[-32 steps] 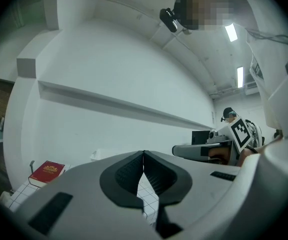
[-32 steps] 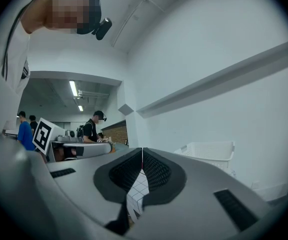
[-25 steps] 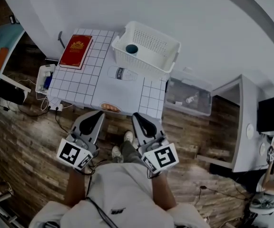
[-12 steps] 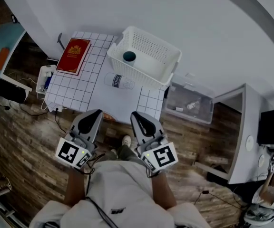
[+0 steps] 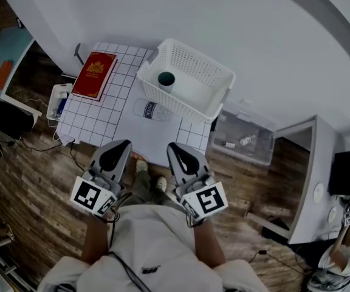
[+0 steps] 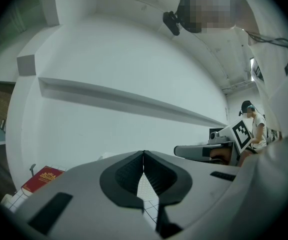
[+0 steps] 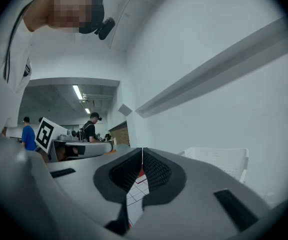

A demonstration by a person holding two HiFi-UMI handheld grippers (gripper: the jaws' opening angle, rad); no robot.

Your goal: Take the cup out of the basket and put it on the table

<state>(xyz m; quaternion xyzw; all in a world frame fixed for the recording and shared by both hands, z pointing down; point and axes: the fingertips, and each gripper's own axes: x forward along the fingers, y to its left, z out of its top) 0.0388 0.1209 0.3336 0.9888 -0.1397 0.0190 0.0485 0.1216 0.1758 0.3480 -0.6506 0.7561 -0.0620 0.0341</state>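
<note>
Gridded white table (image 5: pixel 102 111) by white wall (image 5: pixel 223 17), wood-plank floor (image 5: pixel 35 187), cup (image 5: pixel 166 79) in basket (image 5: pixel 217 85), left claw (image 5: pixel 124 143) and right claw (image 5: pixel 172 146) closed, empty

Print on the red book (image 5: pixel 94 75) and bottle (image 5: pixel 152 110) is illegible.

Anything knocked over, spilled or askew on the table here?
One thing: a bottle lies on its side on the table, right in front of the white basket. No spill shows. The cup stands upright inside the basket, and the red book lies flat.
</note>
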